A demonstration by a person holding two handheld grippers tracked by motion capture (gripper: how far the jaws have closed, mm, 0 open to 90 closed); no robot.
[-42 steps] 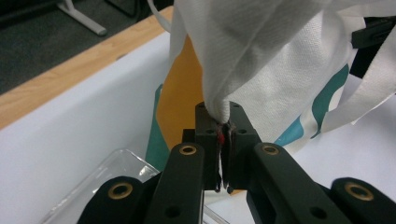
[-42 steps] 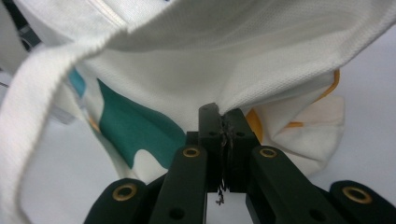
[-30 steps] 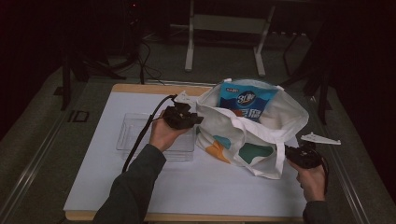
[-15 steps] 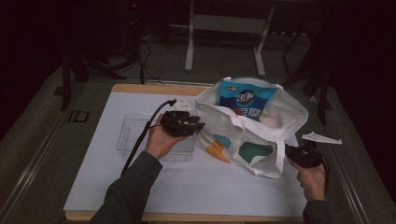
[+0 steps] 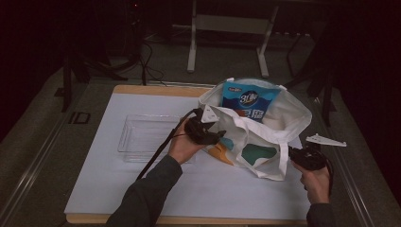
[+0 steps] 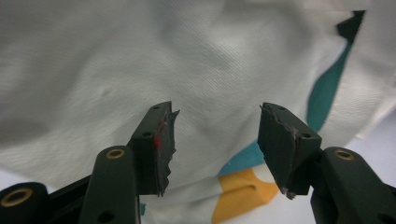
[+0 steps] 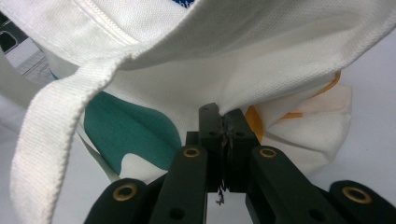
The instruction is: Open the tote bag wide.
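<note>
A white cloth tote bag [image 5: 265,163] with teal and orange patches stands on the table. A blue snack packet [image 5: 249,101] sticks up out of its mouth. My left gripper [image 5: 218,137] is at the bag's left side. Its jaws have just been opening and nothing is between the pads [image 6: 163,140]; the bag cloth [image 6: 140,60] hangs just beyond my left gripper [image 6: 217,116]. My right gripper [image 5: 295,153] is at the bag's right lower corner. In the right gripper view my right gripper [image 7: 223,116] is shut on a fold of the bag cloth [image 7: 261,60].
A clear plastic tray [image 5: 142,137] lies left of the bag on a white mat [image 5: 142,189] that covers the wooden table. The bag's webbing handle [image 7: 60,116] hangs loose down its front. Dark floor and metal stands lie beyond the table's far edge.
The left gripper has moved right, closer against the bag, and its jaws have opened. The right gripper has kept still, shut on the bag.
</note>
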